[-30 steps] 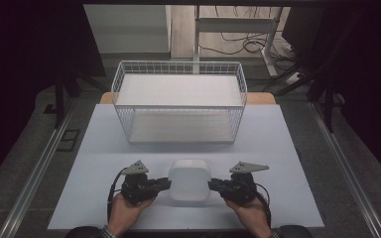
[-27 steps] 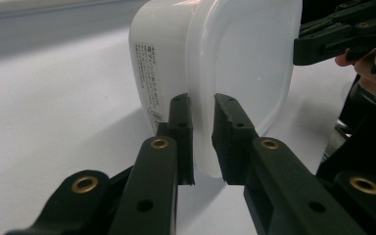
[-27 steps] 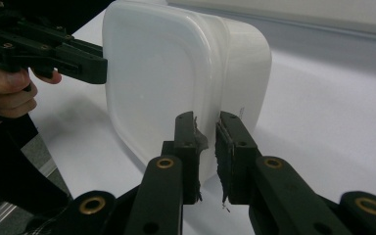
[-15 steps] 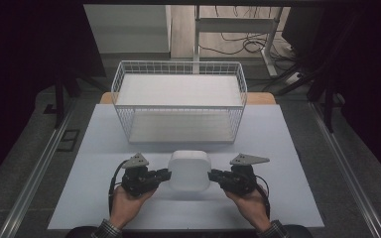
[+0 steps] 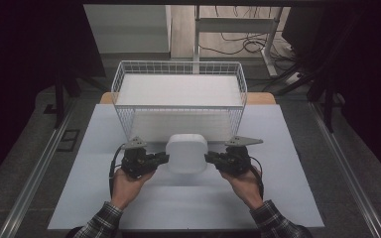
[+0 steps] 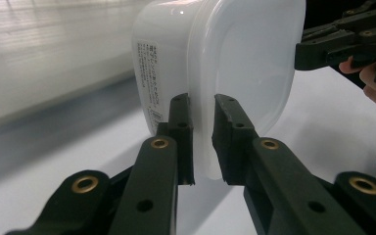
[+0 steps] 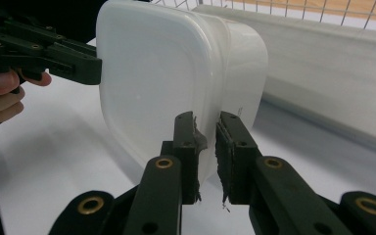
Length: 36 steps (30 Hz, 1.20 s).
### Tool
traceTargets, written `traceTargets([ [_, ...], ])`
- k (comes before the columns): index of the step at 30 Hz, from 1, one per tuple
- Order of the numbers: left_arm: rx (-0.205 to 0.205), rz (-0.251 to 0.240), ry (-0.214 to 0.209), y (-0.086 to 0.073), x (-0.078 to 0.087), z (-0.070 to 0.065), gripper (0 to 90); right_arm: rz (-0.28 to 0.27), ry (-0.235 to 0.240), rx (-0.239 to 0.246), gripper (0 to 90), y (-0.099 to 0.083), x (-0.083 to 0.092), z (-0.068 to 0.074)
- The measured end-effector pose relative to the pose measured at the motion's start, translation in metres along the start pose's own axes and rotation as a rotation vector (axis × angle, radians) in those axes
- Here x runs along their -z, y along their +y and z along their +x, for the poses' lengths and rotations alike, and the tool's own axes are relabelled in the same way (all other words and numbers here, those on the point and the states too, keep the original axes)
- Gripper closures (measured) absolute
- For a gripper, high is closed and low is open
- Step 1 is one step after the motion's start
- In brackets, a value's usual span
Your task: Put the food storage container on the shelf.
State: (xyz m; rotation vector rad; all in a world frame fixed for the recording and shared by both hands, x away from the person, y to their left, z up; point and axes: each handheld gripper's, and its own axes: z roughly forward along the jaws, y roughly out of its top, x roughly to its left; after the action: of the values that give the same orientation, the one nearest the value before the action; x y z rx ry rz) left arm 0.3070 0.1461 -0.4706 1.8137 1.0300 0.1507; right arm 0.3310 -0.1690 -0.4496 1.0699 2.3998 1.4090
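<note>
I hold a white, translucent plastic container with rounded corners (image 5: 187,152) between my two claws, one on each side of it. My left claw (image 5: 162,158) is clenched on the container's rim at its left edge; in the left gripper view the two black pads (image 6: 181,128) pinch the thin lip of the container (image 6: 215,73), and a printed label runs down the container's side just above them. My right claw (image 5: 210,158) is clenched on the rim at the opposite edge; in the right gripper view its pads (image 7: 185,142) press the lip of the container (image 7: 176,78) from both faces, and the inner pad's rubber looks torn and ragged.

The container sits above the white surface (image 5: 287,193), in the near half of it, tipped so that its broad face turns toward the gripper cameras. Whether its lower edge touches the surface I cannot tell. Just behind it stands a white wire basket (image 5: 178,69) with a pale flat liner inside; the container is close in front of the basket's front wall but outside it. In each gripper view, the other claw shows at the far edge of the container, with the fingers of the hand that carries it. My sleeves are plaid.
</note>
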Motion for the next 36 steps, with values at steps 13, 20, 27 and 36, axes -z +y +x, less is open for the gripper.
traceTargets([
  [13, 0.029, -0.016, 0.035, 0.021, -0.017, 0.028, 78.8, 0.000, -0.029, 0.011, 78.2, 0.027, -0.027, -0.022],
  [20, 0.053, -0.003, 0.050, 0.025, -0.032, 0.044, 78.4, 0.019, -0.049, -0.008, 78.0, 0.032, -0.043, -0.034],
  [27, 0.074, 0.006, 0.071, 0.024, -0.041, 0.054, 78.1, 0.037, -0.048, -0.039, 77.8, 0.029, -0.059, -0.043],
  [36, 0.070, -0.006, 0.067, 0.026, -0.049, 0.061, 77.1, 0.032, -0.051, -0.076, 76.0, 0.029, -0.067, -0.053],
])
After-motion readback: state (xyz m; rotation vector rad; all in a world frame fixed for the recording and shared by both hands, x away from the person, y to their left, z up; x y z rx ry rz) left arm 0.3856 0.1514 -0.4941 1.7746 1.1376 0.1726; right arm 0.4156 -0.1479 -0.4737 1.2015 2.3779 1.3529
